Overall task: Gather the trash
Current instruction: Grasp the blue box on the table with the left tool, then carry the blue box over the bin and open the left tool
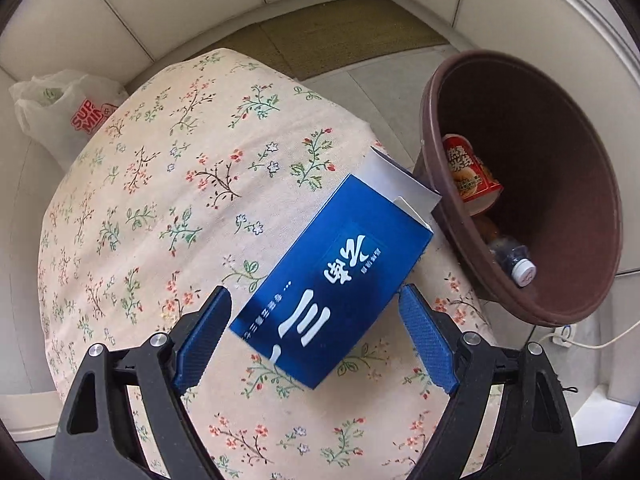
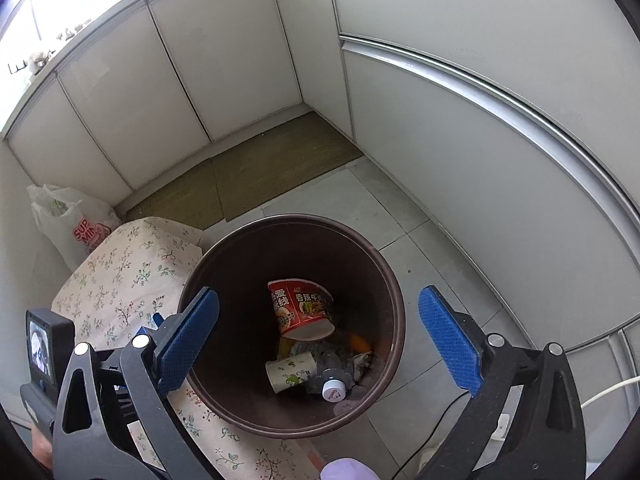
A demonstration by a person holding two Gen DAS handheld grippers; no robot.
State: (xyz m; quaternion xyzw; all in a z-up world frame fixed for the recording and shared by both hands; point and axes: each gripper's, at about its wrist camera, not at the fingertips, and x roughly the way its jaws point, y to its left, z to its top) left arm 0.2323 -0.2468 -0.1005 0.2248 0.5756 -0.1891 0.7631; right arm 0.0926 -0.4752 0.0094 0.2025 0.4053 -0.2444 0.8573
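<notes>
- The tabletop (image 1: pixel 168 184), under a flowered cloth, carried one piece of trash; the brown bin (image 1: pixel 560 184) stood on the floor just off its right edge, already holding a red noodle cup (image 1: pixel 472 176) and a plastic bottle (image 1: pixel 516 264).
- The blue carton (image 1: pixel 332 276) lay flat near that right edge, its opened white flap reaching towards the bin.
- My left tongs (image 1: pixel 316 340) stood wide, a pad on either side of the carton's near end, neither pressing it. I judged it best to settle lower, square the pads to the long sides, then close firmly.
- My right tongs (image 2: pixel 320 336) hung wide and empty over the bin, so the drop path needed clearing.
</notes>
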